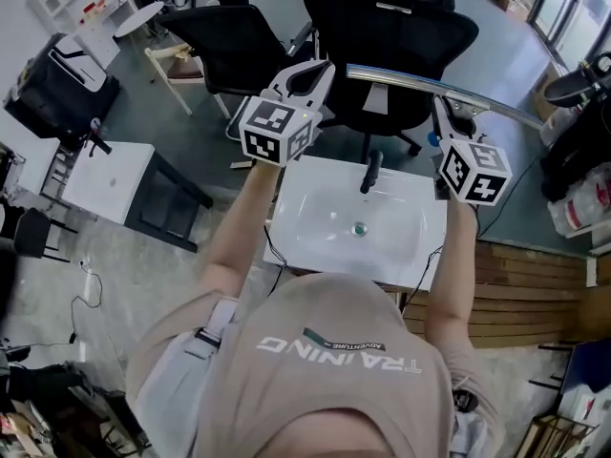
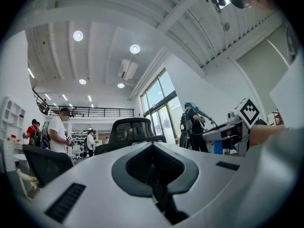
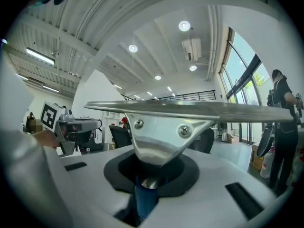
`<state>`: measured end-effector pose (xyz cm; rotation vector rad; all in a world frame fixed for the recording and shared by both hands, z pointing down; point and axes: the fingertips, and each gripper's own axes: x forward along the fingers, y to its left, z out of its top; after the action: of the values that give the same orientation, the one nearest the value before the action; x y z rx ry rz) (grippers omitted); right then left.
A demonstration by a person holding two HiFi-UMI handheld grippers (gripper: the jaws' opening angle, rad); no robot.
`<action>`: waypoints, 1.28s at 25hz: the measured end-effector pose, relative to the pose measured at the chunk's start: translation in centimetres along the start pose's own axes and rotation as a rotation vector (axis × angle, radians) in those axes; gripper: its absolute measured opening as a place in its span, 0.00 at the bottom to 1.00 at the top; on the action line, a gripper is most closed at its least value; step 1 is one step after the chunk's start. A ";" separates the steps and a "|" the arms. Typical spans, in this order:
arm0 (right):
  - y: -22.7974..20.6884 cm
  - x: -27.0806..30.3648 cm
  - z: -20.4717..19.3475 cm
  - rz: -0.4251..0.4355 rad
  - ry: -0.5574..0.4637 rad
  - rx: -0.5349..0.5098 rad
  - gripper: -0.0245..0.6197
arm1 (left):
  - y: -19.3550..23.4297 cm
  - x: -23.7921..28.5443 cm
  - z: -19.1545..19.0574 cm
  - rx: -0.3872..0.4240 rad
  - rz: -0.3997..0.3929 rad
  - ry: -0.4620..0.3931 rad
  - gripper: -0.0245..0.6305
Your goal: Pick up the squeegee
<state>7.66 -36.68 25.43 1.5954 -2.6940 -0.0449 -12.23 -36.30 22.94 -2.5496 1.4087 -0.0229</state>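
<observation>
Our right claw (image 3: 148, 177) is clamped on the squeegee (image 3: 164, 127). Its blue handle (image 3: 144, 198) sits pinched between the two jaws, and the riveted metal head rises straight out of them. The long blade (image 1: 430, 89) runs crosswise above the claw, roughly level, held in the air clear of everything below.

Our left claw (image 2: 153, 148) is closed with nothing in it. Its jaws meet along a seam, and only a dark hollow shows behind them.

In the head view we hold both claws up side by side, well apart, with the left one near the blade's left end.

Beneath and between our arms lies a white sink (image 1: 305, 237), with a drain (image 1: 359, 228) in its middle and a black tap (image 1: 370, 172) at its far edge. Beyond the sink stands a black office chair (image 1: 391, 31). Wooden slats (image 1: 520, 284) lie to the right of the sink.
</observation>
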 end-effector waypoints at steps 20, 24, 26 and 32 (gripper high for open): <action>-0.2 -0.2 -0.1 0.011 0.032 -0.008 0.14 | -2.0 1.2 -0.5 -0.015 -0.036 0.025 0.05; -0.2 -0.4 -0.4 0.011 0.042 -0.006 0.14 | -1.9 1.3 -0.7 -0.017 -0.043 0.029 0.05; -0.2 -0.6 -0.5 0.012 0.045 -0.007 0.14 | -1.8 1.3 -0.9 -0.024 -0.041 0.025 0.05; -1.0 -0.3 -1.4 0.001 0.054 -0.005 0.14 | -2.0 1.7 -2.0 -0.034 -0.047 0.030 0.05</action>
<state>8.70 -36.93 26.77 1.5703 -2.6521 -0.0090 -9.90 -37.07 25.12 -2.6205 1.3708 -0.0452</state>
